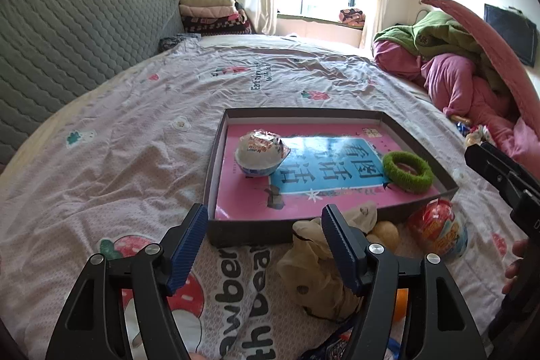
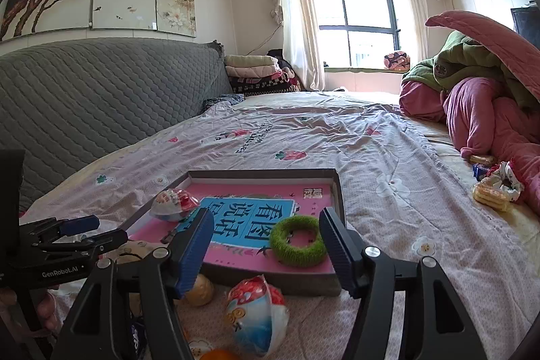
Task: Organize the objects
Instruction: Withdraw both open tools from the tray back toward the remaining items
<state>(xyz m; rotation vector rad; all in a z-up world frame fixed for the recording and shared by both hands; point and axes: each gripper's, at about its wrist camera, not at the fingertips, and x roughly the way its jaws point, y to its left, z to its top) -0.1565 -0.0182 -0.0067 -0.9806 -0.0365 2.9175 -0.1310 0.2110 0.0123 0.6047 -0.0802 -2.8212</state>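
Right wrist view, nearest first: right gripper (image 2: 263, 250) wide apart, nothing between the blue pads (image 2: 194, 245), hovering over a foil-wrapped egg-shaped toy capsule (image 2: 256, 314) lying on the bedsheet (image 2: 405, 157) just short of the box. Beside it a pale yellow ball (image 2: 200, 289), partly behind the left finger; an orange ball (image 2: 216, 355) cut off by the bottom edge. Left wrist view: left gripper (image 1: 263, 245) likewise spread wide and empty, above a crumpled beige cloth toy (image 1: 314, 265) beside the box's near wall.

Next out, shallow dark cardboard box (image 1: 449, 181) on the sheet, lined by a pink picture book (image 1: 303, 201). Already inside: a second wrapped capsule (image 1: 258, 156) near the left wall, a green fuzzy ring (image 1: 408, 172) towards the right wall.

Judged step: between placements, sorting partly done, with loose pieces still outside. Next move likely calls for lowering open pads around the near capsule or the cloth toy, closing gently since foil and fabric may slip, then lifting over the low wall.

Farther off: wafer snacks (image 2: 491, 196) and wrappers by a heap of pink and green bedding (image 2: 472, 97); whether these belong to the job, unclear. Beyond, grey quilted headboard (image 2: 101, 97), folded blankets (image 2: 256, 70), window (image 2: 354, 16).

Hard to make out: the cloth toy's shape, and dark blue items at both lower edges, mostly hidden under the gripper frames.
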